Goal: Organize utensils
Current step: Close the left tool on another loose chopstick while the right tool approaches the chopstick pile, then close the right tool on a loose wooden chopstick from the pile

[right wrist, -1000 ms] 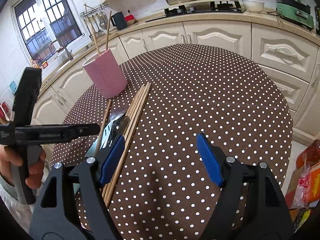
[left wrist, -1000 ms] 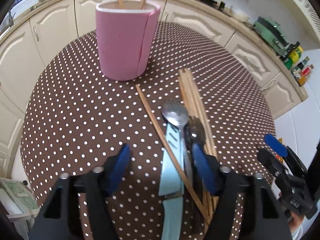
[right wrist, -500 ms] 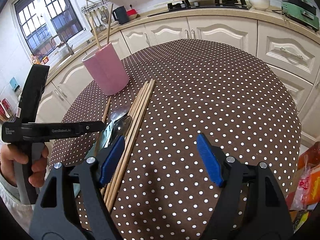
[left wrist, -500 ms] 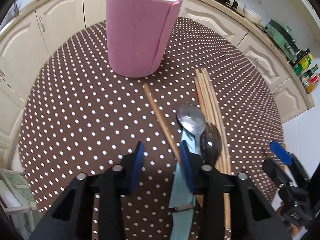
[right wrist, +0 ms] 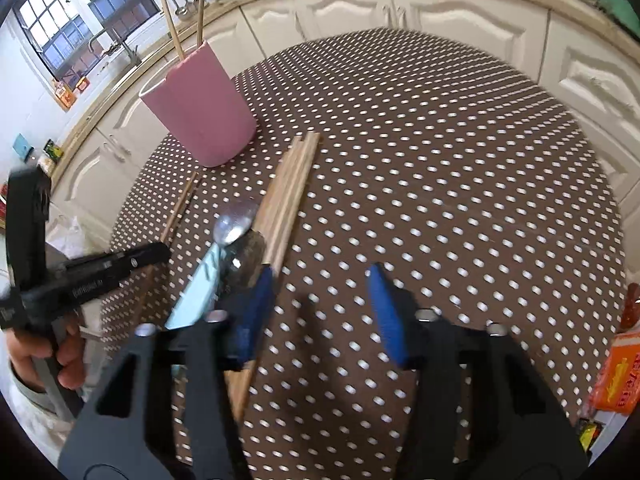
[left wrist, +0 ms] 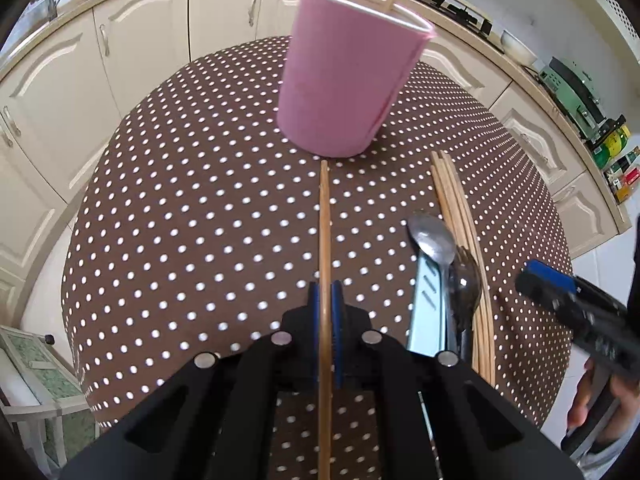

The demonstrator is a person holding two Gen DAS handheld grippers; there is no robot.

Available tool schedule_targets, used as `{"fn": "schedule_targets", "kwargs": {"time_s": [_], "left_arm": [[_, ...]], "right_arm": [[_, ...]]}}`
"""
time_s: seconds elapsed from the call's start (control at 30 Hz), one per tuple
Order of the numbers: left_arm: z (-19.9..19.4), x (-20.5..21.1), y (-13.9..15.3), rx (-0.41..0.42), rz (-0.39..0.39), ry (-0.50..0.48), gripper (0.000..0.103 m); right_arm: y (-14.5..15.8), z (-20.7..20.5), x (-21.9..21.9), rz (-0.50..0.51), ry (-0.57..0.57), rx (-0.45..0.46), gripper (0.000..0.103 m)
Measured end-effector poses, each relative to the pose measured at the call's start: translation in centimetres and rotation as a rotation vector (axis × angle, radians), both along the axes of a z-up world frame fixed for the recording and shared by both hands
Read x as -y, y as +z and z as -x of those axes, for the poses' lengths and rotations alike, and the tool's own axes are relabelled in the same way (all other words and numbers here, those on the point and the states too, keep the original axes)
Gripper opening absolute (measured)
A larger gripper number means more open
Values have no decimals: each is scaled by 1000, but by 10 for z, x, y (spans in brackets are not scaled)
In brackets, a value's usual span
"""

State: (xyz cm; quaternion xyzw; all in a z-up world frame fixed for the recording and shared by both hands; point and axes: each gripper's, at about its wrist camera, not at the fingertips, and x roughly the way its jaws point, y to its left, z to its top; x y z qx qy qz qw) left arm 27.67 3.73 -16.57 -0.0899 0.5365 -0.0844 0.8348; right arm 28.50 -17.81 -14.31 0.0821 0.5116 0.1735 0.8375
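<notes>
A pink cup (left wrist: 348,80) stands at the far side of the table with two chopsticks upright in it. My left gripper (left wrist: 326,300) is shut on a single wooden chopstick (left wrist: 325,232) that points at the cup's base. To its right lie a bundle of chopsticks (left wrist: 456,208), a spoon (left wrist: 432,236), a fork (left wrist: 466,276) and a light-blue knife (left wrist: 428,312). My right gripper (right wrist: 320,304) hovers low beside that pile, its jaws closing over bare cloth. The chopstick bundle (right wrist: 292,184) runs under its left finger (right wrist: 258,312).
The round table carries a brown cloth with white dots (right wrist: 440,160), ringed by cream cabinets (right wrist: 460,8). An orange box (right wrist: 616,368) sits off the table's right edge. A person's hand (right wrist: 36,360) holds the left gripper's handle.
My left gripper slid left off the utensil pile and shut on the lone chopstick. The right gripper came closer to the pile and its jaws narrowed.
</notes>
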Motion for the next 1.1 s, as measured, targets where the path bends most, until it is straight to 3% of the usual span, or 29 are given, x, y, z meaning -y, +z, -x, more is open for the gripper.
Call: {"fn": "schedule_targets", "kwargs": {"time_s": [0.07, 0.33, 0.97, 1.1], "left_arm": [[8, -10, -1, 1, -6, -2, 5], [12, -15, -2, -1, -12, -10, 5], [-10, -12, -2, -57, 14, -16, 6], [-17, -13, -4, -76, 35, -8, 6]], "right_arm": [[-1, -11, -7, 13, 12, -35, 35], [-7, -36, -32, 76, 27, -111, 33], [-9, -70, -96, 285, 87, -184, 30], [-12, -73, -117, 349, 126, -161, 22]]}}
